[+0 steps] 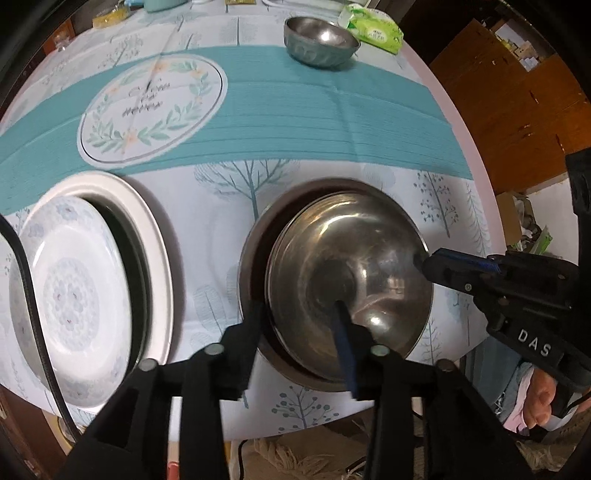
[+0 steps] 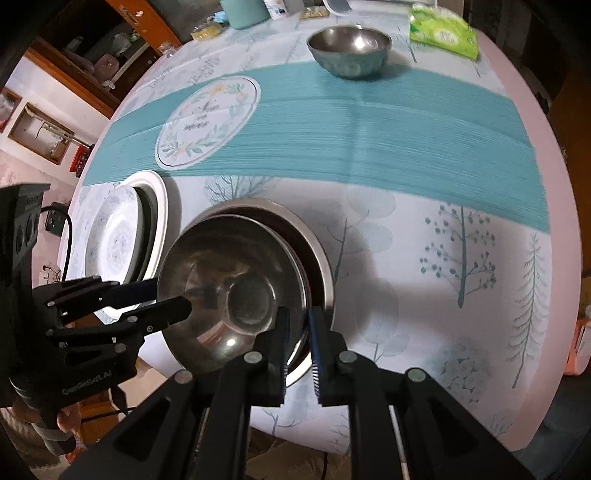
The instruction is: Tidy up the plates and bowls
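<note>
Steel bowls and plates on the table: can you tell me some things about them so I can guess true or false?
1. One steel bowl sits inside a bigger steel bowl. True.
2. The small steel bowl at the far side is stacked with them. False: it stands alone, near the green tissue pack.
3. The patterned plate lies on a white plate. True.
4. The left gripper and the right gripper are both at the plates. False: both are at the inner bowl's rim, on opposite sides.
</note>
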`<move>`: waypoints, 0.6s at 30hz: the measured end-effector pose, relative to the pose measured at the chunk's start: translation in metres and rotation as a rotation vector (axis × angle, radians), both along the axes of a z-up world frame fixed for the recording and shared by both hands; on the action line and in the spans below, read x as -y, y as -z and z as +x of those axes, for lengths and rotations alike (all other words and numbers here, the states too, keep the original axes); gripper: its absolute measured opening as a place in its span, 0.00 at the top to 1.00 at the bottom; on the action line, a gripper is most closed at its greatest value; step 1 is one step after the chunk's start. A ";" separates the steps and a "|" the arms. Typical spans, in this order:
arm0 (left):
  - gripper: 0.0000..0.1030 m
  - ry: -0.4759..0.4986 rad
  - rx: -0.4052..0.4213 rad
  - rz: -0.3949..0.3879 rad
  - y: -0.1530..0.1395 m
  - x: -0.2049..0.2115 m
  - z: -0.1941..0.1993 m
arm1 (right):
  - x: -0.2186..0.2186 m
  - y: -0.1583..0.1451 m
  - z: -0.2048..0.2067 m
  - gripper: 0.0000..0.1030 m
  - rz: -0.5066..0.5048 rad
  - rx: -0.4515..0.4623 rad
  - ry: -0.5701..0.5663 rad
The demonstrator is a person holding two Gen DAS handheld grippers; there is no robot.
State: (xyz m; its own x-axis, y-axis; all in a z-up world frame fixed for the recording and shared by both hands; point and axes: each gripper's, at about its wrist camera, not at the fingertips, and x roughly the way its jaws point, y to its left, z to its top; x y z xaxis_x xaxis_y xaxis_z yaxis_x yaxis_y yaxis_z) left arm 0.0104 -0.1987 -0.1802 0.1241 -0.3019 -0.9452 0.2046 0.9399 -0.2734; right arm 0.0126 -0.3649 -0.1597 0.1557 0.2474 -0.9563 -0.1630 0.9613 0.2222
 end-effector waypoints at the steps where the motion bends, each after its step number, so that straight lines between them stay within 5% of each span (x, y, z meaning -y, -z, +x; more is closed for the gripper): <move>1: 0.56 -0.003 0.009 0.005 -0.002 0.000 0.000 | -0.001 -0.002 -0.001 0.88 -0.009 0.012 -0.004; 11: 0.53 -0.035 0.033 -0.003 -0.011 -0.008 0.002 | 0.000 -0.008 0.001 0.88 -0.013 0.039 0.002; 18: 0.40 -0.051 0.119 0.024 -0.032 -0.008 0.002 | -0.001 -0.014 -0.002 0.88 0.012 0.056 -0.008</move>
